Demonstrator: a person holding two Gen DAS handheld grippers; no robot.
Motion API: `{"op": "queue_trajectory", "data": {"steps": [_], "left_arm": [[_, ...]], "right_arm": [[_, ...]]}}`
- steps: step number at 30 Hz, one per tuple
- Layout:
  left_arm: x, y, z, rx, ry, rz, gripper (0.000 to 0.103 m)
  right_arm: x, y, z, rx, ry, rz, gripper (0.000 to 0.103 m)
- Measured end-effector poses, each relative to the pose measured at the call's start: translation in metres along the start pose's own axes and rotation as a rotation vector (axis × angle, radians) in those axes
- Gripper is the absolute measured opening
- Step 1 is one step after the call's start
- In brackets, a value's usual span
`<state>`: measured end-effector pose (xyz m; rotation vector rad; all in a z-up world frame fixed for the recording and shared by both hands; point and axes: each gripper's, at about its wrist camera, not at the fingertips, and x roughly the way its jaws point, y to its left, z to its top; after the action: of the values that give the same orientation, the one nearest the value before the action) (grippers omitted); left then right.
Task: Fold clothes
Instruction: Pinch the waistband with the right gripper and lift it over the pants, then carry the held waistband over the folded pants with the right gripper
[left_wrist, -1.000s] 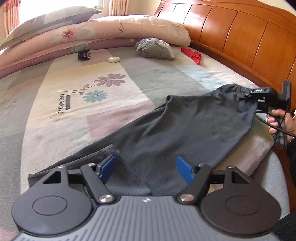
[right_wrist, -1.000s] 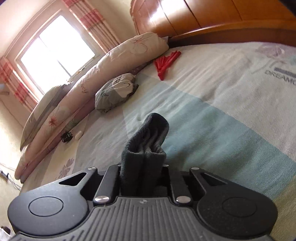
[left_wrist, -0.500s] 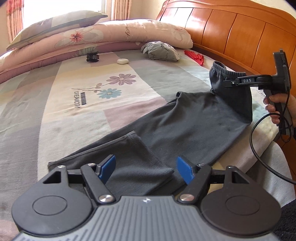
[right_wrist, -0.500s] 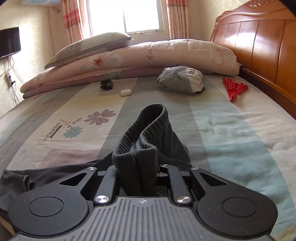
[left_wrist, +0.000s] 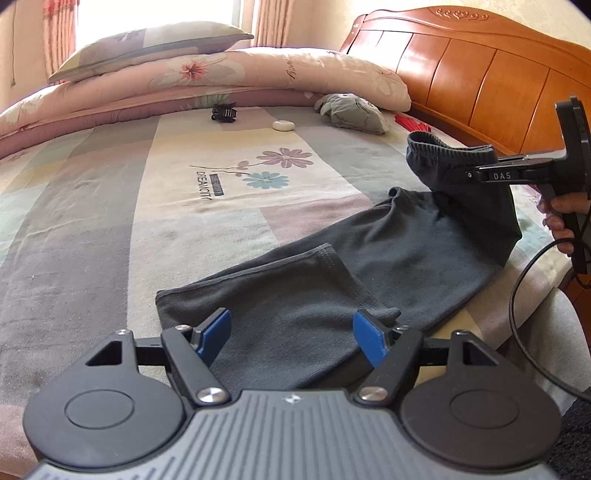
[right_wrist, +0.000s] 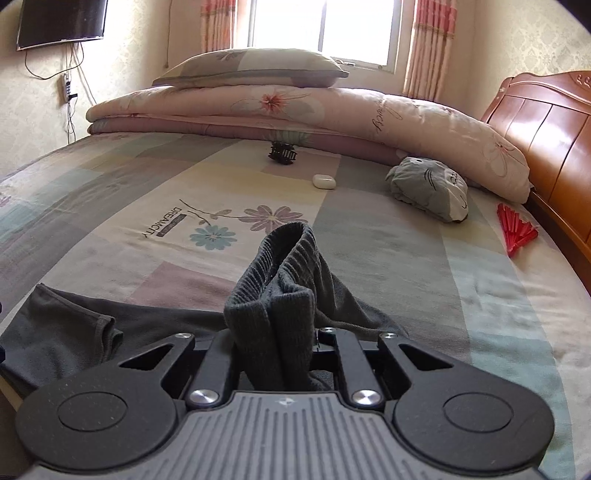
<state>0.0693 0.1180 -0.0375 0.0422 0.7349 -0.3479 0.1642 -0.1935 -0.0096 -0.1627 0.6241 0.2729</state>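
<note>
Mid-fold, by my reading. The dark grey trousers (left_wrist: 388, 266) lie across the near side of the bed (left_wrist: 110, 229), one garment only. The leg end nearest me is already doubled back — a hemmed cuff (left_wrist: 325, 254) sits on top of the cloth below it, so one fold looks done. The waistband end is up off the bed in my right tongs (right_wrist: 275, 347), not yet laid down. What is left, as I judge it: bring the waistband over onto the folded leg end, press flat, perhaps one more fold to make a tidy packet.

Tongs. My right tongs are clenched on the ribbed waistband (right_wrist: 288, 251); the elastic stands up in a bunched loop ahead of the jaws, and from the left wrist view the cloth hangs from them in a slack drape. My left tongs (left_wrist: 291, 334) stand released, blue pads (left_wrist: 216, 332) wide apart, hovering over the folded leg end with nothing between them — whether the tips brush the fabric I cannot tell.

The garment: soft knit, matt, charcoal-grey, ribbed at the waist, plain stitched hem at the cuff. It lies mostly smooth, with a few shallow creases near the middle. The lower edge runs close to the bed's edge.

Nothing else on the bed is near the trousers.
</note>
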Motion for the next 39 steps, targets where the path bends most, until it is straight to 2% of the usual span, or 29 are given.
{"op": "queue_trajectory", "data": {"steps": [16,18,21,28,39], "left_arm": [[0.001,0.0,-0.008,0.051,0.062,0.005,0.073],[-0.001,0.003,-0.009,0.044,0.059,0.008,0.074],[-0.004,0.009,-0.011,0.03,0.055,0.013,0.079],[-0.01,0.023,-0.013,0.005,0.054,0.029,0.079],[-0.017,0.045,-0.02,-0.035,0.06,0.098,0.08]], "right_arm": [[-0.01,0.068,0.023,-0.119,-0.037,0.118,0.016],[-0.011,0.079,0.025,-0.151,-0.04,0.118,0.016],[-0.016,0.095,0.027,-0.181,-0.054,0.132,0.016],[-0.025,0.128,0.032,-0.235,-0.09,0.18,0.016],[-0.008,0.189,0.022,-0.366,-0.087,0.179,0.016]]}}
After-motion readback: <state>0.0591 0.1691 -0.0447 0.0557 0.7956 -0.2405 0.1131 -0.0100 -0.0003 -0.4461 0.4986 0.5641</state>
